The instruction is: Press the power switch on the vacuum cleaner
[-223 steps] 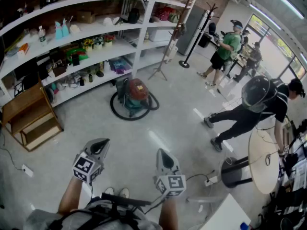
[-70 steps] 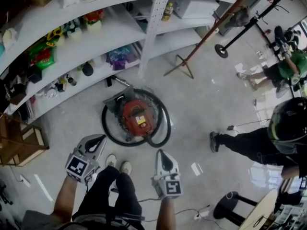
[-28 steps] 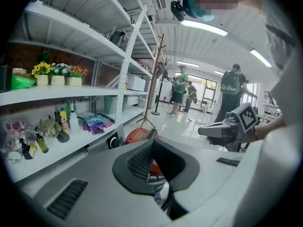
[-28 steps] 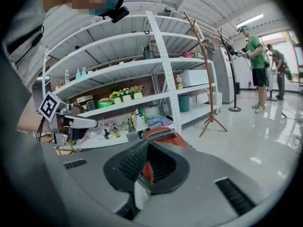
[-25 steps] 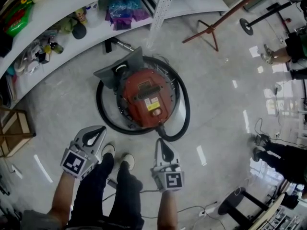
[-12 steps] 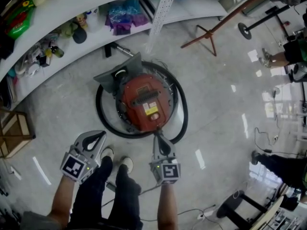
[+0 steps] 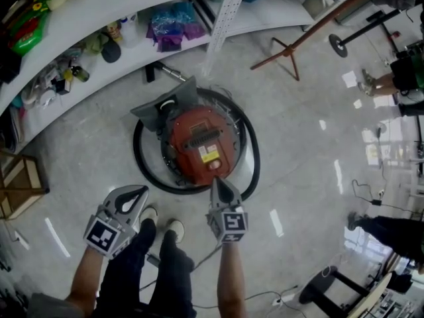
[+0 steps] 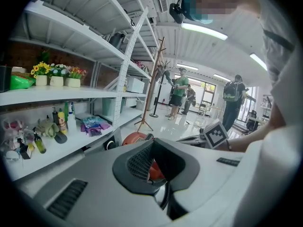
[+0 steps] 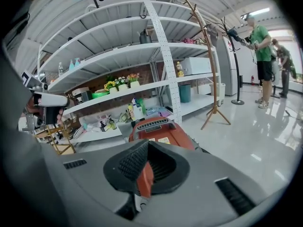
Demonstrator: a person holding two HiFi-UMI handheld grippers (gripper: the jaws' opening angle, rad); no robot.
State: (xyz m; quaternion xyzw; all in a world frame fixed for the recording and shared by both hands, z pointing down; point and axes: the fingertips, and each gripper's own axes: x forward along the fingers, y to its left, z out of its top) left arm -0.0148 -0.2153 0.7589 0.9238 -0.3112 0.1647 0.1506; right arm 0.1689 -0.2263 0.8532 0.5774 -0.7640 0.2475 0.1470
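– While the right gripper [image 7: 216,181] has jaws together, empty, why hover at the near edge of the red vacuum cleaner [image 7: 199,138]?
– Closed tip likely pokes its switch. Also closed and empty, the left gripper [image 7: 137,193] hangs short of the vacuum.

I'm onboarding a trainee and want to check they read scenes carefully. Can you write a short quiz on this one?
1. True or false: a black hose lies coiled around the red vacuum cleaner.
2. Of the left claw and the right claw, whose tip is nearer the vacuum cleaner? A) left B) right
3. Fill in: the vacuum cleaner stands on the floor beside white ____.
Key: 1 true; 2 B; 3 shelves.
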